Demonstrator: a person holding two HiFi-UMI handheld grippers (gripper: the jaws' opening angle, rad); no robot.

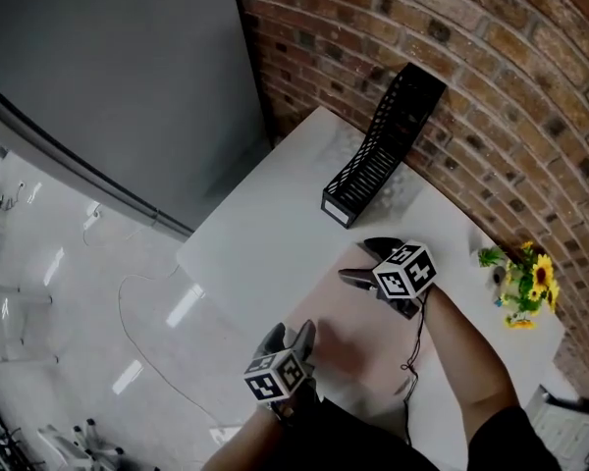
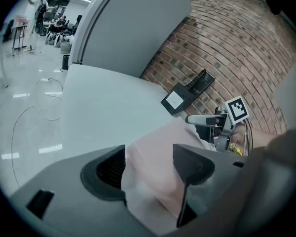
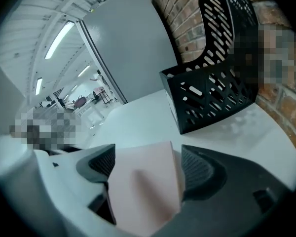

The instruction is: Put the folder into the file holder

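Red brick wall [image 1: 491,86], grey panel [image 1: 108,77], white table [image 1: 265,243], glossy pale floor [image 1: 59,302].

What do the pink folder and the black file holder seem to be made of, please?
The pink folder is probably thin card or matte plastic: flat, pale, no shine. The black file holder is likely moulded plastic, perhaps metal: rigid walls with regular slots.

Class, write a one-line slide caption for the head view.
Left gripper and right gripper, both open, straddle a pink folder on a white table; black mesh file holder stands beyond.
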